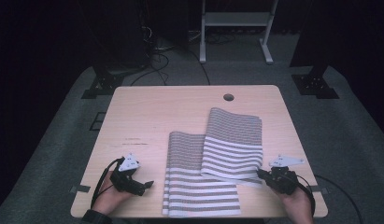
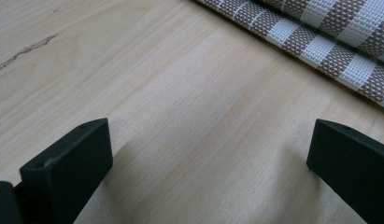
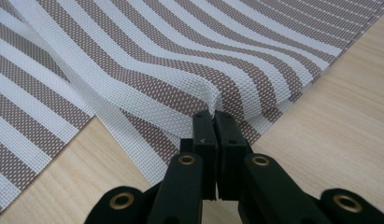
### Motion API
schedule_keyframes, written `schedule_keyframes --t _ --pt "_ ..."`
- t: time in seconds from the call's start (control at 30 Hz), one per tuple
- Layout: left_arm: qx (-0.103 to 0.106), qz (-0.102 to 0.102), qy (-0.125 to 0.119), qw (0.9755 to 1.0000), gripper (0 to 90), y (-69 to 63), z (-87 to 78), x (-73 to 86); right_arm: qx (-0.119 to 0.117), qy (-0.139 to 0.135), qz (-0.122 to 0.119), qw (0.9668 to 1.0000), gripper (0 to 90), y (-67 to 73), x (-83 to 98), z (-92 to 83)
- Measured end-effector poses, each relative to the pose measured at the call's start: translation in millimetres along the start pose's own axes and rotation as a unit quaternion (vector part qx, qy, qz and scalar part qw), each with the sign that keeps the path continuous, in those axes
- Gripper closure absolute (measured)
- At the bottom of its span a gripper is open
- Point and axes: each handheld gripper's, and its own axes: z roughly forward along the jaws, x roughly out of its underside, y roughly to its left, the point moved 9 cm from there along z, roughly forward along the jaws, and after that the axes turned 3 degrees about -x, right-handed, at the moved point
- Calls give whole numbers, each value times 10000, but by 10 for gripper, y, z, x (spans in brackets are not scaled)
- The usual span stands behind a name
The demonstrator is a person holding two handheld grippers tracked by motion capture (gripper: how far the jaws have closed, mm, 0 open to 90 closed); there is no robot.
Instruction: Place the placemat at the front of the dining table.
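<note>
Two brown-and-white striped woven mats lie on the wooden table (image 1: 152, 112). The upper mat (image 1: 234, 140) overlaps the right part of the lower mat (image 1: 194, 193). My right gripper (image 1: 259, 173) sits at the upper mat's near right corner. In the right gripper view the right gripper (image 3: 213, 116) is shut on that mat's edge (image 3: 199, 88), which puckers up at the pinch, and the lower mat (image 3: 21, 126) shows at the left. My left gripper (image 1: 147, 184) rests on bare wood left of the lower mat. Its jaws stand wide open (image 2: 208, 158), and a mat edge (image 2: 330, 42) lies beyond them.
A round cable hole (image 1: 228, 97) sits near the table's far edge. Bare wood covers the table's far and left parts. Behind the table stand a white frame (image 1: 234, 18), black stand feet (image 1: 103, 84) and loose cables (image 1: 157, 56) on grey carpet.
</note>
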Motion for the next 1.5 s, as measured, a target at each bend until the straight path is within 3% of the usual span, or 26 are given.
schedule_keyframes --t 0.7,1.5 --pt "-2 -2 -1 10000 0 0 0 0 -86 -731 -98 9972 887 -60 -488 -44" --pt "70 85 1 9999 0 7 -15 15 -249 -740 -228 9967 886 -82 -971 330"
